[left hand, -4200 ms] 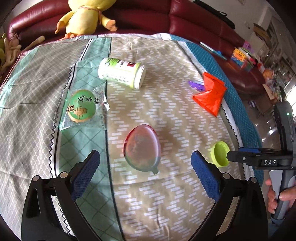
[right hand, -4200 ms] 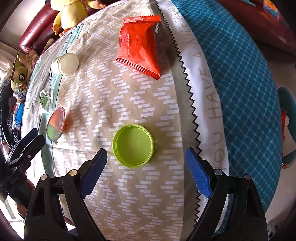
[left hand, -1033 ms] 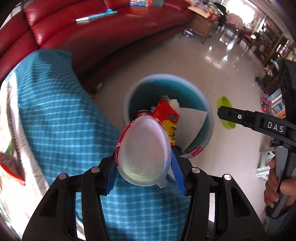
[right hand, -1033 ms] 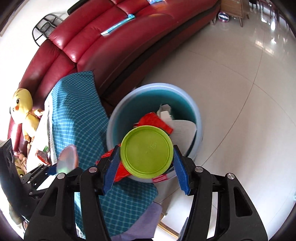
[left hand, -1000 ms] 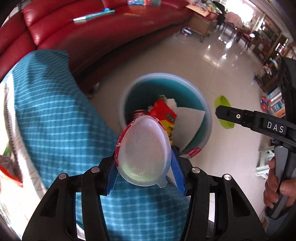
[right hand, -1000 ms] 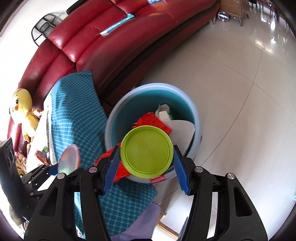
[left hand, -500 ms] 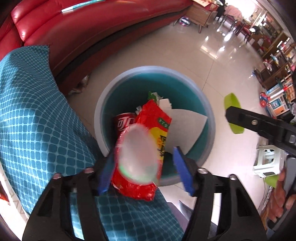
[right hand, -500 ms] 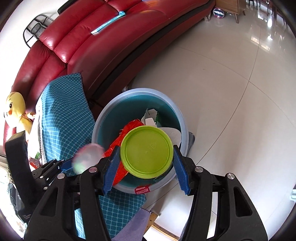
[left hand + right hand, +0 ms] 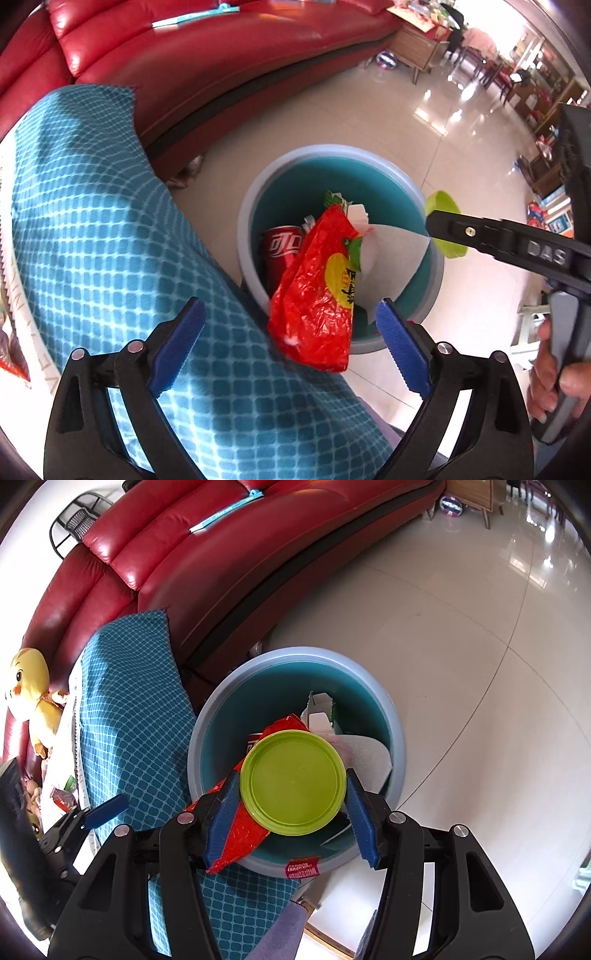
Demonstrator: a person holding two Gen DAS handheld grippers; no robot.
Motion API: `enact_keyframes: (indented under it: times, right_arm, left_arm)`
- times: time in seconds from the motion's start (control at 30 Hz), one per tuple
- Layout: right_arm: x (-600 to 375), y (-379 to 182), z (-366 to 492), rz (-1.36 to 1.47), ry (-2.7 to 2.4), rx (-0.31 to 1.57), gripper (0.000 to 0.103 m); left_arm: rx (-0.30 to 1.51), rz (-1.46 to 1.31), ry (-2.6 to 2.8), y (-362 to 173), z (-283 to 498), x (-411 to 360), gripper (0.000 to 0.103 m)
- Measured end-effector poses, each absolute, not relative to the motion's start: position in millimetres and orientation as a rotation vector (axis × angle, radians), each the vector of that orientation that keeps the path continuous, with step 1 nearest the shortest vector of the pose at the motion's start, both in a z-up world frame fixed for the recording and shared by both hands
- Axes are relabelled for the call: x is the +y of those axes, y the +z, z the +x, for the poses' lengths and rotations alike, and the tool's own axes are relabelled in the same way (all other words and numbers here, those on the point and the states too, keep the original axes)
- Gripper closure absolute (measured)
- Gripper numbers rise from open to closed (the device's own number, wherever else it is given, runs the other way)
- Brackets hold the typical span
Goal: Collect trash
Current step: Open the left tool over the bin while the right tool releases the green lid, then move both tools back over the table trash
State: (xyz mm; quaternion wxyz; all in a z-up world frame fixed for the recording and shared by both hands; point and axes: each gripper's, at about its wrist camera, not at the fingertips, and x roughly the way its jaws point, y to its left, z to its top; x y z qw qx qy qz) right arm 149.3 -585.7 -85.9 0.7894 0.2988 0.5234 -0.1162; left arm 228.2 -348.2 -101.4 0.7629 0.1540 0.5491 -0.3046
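My left gripper (image 9: pixel 291 347) hangs above the near rim of the teal trash bin (image 9: pixel 332 149). Its jaws are opening and nothing is between the blue pads. The egg-shaped clear cup is no longer in them. A red snack bag (image 9: pixel 314 295) droops over the bin's rim, beside a cola can (image 9: pixel 282 247) and white paper (image 9: pixel 391 258). My right gripper (image 9: pixel 293 801) is shut on the round green lid (image 9: pixel 293 782) and holds it flat over the bin (image 9: pixel 295 653). The lid's edge (image 9: pixel 443 206) also shows in the left wrist view.
A teal checked cloth (image 9: pixel 92 221) covers the table edge just left of the bin. The red sofa (image 9: pixel 221 554) curves behind it, with a yellow plush toy (image 9: pixel 29 686) at the far left. Glossy tiled floor (image 9: pixel 480 664) lies to the right. A hand (image 9: pixel 554 387) grips the right tool.
The left jaws spread apart and the clear egg-shaped cup fell from them toward the bin. Both grippers shifted further over the bin. The right still grips the lid.
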Motion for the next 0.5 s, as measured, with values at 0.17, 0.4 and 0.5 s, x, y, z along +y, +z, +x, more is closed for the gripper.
enact_keyframes:
  times: [0.17, 0.4, 0.5]
  right_arm:
    - [-581, -91, 157, 0.633, -0.243, 1.154, 0.042]
    - [-578, -90, 153, 0.627, -0.263, 1.162, 0.032]
    - [-576, -88, 151, 0.627, -0.268, 1.166, 0.029]
  left_arm:
    - [1.182, 0.297, -0.655, -92, 228, -335, 0.007]
    - [1.186, 0.268, -0.641, -88, 229, -316, 0.005]
    - [1.183, 0.258, -0.636, -86, 227, -308, 0.005]
